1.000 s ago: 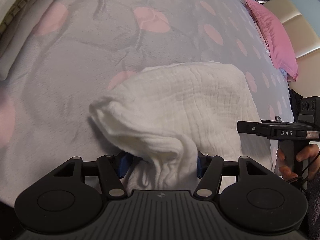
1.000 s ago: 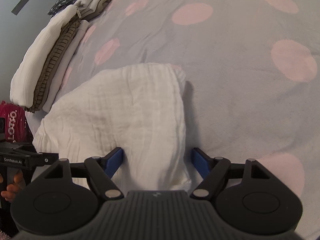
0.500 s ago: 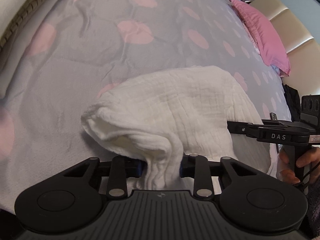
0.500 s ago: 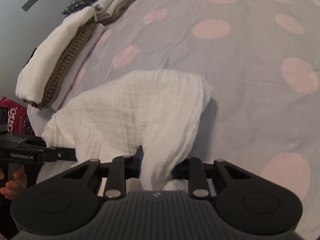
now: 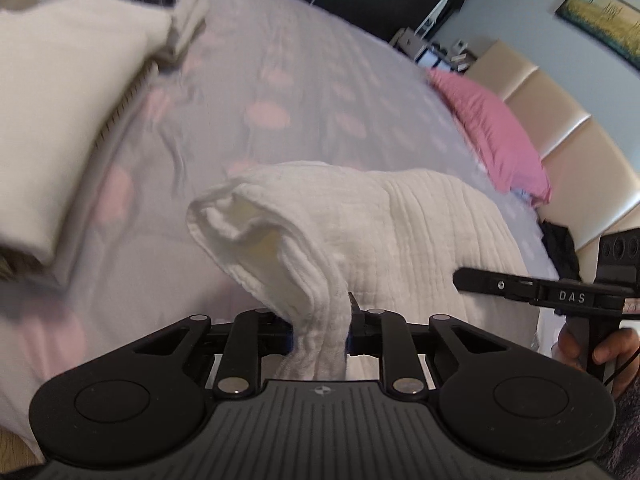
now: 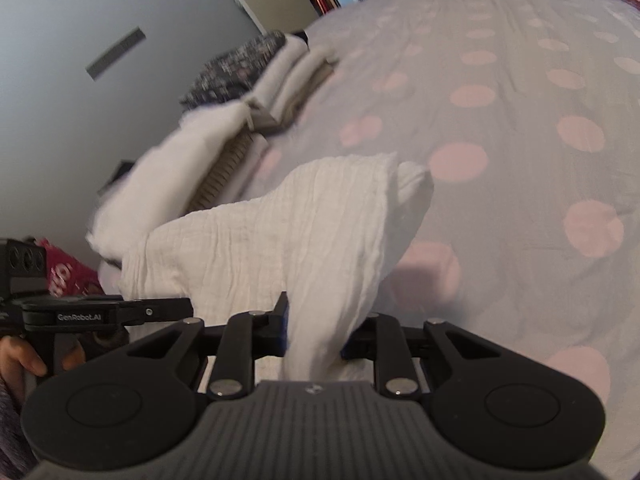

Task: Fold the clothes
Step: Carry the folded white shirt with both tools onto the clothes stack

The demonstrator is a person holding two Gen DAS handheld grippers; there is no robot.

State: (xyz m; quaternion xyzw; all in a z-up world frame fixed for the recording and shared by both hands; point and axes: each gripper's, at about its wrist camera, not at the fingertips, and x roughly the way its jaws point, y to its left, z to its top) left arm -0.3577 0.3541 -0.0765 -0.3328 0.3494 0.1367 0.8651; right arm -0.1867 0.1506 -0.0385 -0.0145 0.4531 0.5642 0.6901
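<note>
A white crinkled cloth (image 5: 400,224) lies folded on the grey bedspread with pink dots (image 5: 304,80). My left gripper (image 5: 320,336) is shut on the cloth's near left corner and holds it raised, so the layers gape open. My right gripper (image 6: 314,338) is shut on the near right corner of the same cloth (image 6: 304,232), also raised. Each gripper shows in the other's view: the right one in the left wrist view (image 5: 560,296), the left one in the right wrist view (image 6: 96,314).
A stack of folded clothes (image 6: 224,136) lies along the left side of the bed, also in the left wrist view (image 5: 60,92). A pink pillow (image 5: 492,136) rests against the beige headboard (image 5: 580,148) at the far right. A red bag (image 6: 66,276) sits low at the left.
Both grippers closed on the cloth's near corners and have lifted them. The views have tilted up, and more of the room shows.
</note>
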